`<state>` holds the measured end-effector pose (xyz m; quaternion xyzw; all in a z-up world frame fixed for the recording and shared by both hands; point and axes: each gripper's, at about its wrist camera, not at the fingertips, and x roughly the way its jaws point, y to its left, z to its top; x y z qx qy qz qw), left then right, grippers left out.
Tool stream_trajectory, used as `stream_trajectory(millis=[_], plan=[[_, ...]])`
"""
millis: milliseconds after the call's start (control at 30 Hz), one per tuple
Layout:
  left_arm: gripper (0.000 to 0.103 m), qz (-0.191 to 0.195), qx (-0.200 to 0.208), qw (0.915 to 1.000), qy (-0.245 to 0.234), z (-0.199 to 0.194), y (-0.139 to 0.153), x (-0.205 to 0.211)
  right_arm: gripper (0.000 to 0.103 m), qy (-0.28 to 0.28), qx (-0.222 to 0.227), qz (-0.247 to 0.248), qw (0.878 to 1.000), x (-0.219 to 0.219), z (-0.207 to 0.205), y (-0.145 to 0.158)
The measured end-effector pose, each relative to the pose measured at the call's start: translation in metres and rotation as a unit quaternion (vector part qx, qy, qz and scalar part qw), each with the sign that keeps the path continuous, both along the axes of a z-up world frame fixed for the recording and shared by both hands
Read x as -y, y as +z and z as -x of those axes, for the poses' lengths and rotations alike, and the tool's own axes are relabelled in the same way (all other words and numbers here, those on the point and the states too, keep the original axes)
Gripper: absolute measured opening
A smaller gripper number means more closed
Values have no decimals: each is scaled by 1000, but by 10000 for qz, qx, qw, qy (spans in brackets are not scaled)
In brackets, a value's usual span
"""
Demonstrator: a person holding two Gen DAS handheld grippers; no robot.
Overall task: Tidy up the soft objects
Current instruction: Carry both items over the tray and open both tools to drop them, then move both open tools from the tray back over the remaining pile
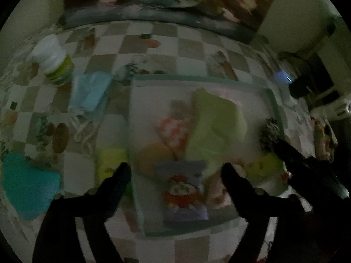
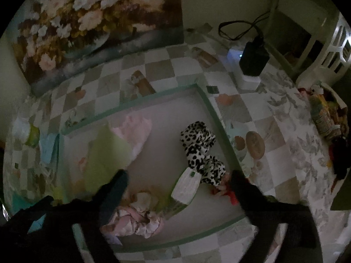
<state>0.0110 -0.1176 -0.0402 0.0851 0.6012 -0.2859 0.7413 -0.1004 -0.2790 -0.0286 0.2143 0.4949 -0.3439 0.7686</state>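
Note:
A shallow white tray with a green rim (image 1: 197, 77) (image 2: 210, 107) lies on a checkered tablecloth and holds soft things. My left gripper (image 1: 175, 173) hangs open above a purple patterned cloth (image 1: 184, 195), beside a light green cloth (image 1: 217, 127); nothing is between its fingers. My right gripper (image 2: 178, 175) is open over the tray, above a white ribbed piece (image 2: 186, 186) that lies against a black-and-white spotted cloth (image 2: 199, 149). A crumpled pink cloth (image 2: 136, 219) sits near its left finger. Neither gripper touches anything.
Left of the tray lie a teal cloth (image 1: 26, 186), a light blue cloth (image 1: 90, 92), a yellow-green cloth (image 1: 111, 162) and a white-lidded jar (image 1: 56, 65). A flower painting (image 2: 87, 22) leans on the wall. A black device (image 2: 253, 59) stands at the back right.

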Motion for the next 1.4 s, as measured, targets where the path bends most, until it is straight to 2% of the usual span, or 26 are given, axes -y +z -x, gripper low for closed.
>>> stream_trajectory(millis=[133, 500, 767, 967, 1167, 1400], plan=[[99, -41, 420, 9987, 301, -12, 7, -9, 103, -69, 113, 8, 9999, 1, 3, 3], [100, 2, 701, 9912, 1124, -51, 24, -52, 103, 102, 111, -9, 9999, -5, -5, 1], [100, -212, 1050, 9819, 1563, -79, 43, -99, 103, 255, 20, 41, 9997, -15, -12, 1], [100, -581, 1223, 9774, 1621, -94, 46, -131, 103, 699, -27, 134, 9975, -40, -32, 1], [100, -722, 1175, 9746, 1766, -102, 42, -153, 103, 1354, 69, 11, 9908, -80, -57, -3], [100, -777, 1087, 9739, 1834, -109, 37, -167, 103, 2020, 486, -451, 9772, -122, -81, -7]])
